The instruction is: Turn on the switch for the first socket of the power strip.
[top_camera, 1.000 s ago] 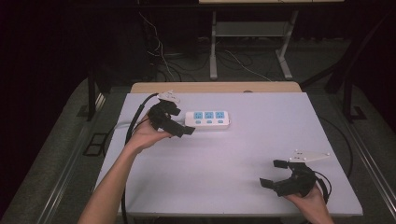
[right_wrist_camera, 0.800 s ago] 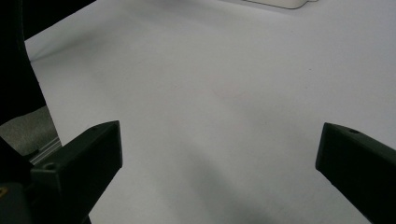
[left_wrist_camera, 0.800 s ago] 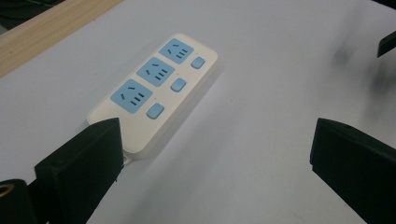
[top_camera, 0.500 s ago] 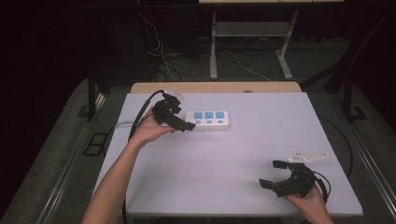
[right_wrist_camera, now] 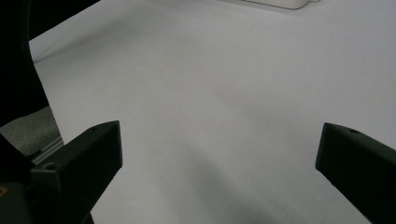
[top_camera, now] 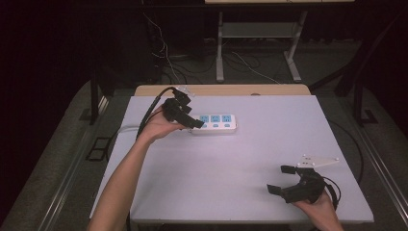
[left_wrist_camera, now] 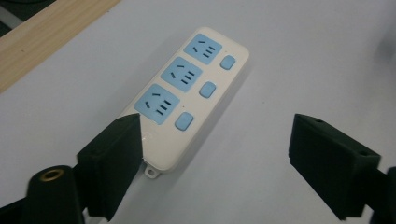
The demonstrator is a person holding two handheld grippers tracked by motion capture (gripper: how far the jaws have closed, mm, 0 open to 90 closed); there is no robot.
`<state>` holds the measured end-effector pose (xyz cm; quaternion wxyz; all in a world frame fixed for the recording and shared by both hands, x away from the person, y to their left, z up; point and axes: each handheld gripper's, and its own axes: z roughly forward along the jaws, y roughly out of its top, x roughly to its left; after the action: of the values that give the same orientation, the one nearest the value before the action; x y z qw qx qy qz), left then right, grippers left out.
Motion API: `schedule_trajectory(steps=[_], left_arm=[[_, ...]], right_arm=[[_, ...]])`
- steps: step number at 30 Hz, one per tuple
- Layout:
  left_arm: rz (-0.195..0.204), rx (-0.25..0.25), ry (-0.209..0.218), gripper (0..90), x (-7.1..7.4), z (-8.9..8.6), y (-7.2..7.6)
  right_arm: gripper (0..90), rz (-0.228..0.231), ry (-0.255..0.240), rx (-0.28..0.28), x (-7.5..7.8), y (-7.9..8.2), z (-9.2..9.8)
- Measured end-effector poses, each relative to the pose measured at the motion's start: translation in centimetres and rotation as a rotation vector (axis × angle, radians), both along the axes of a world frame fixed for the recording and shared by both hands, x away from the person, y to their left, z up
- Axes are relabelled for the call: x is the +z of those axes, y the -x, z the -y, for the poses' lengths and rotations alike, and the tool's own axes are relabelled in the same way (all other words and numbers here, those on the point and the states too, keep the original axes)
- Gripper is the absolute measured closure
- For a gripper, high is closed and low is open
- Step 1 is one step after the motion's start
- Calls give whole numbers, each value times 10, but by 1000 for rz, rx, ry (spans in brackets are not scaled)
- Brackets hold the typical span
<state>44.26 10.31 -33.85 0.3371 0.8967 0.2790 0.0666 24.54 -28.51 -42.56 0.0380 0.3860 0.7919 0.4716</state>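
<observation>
left gripper (top_camera: 191,121) poised over the near end of the white power strip (left_wrist_camera: 187,105) at the table's (top_camera: 231,159) far side, jaws just narrowing but gripping nothing, i'd centre them across its width before squeezing.

From my seat, the surface (top_camera: 231,163) lay bare across its whole middle, giving my right gripper (top_camera: 287,180) free passage ahead. The only obstacle was the power strip (top_camera: 216,123) near the far edge, its near end between the spread fingers (left_wrist_camera: 116,154) of my left gripper (top_camera: 188,118). Its right side was clear.
</observation>
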Motion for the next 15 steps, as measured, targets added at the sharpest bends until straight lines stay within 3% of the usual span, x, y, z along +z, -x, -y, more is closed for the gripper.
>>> schedule_trajectory(steps=[10, 15], left_arm=[[19, -4, -36, 396, 0, 9, -13], [20, 8, -22, 478, -5, 10, -21]], right_arm=[[1, 6, 1, -3, 1, 0, 1], [1, 9, -1, -6, 1, 1, 2]])
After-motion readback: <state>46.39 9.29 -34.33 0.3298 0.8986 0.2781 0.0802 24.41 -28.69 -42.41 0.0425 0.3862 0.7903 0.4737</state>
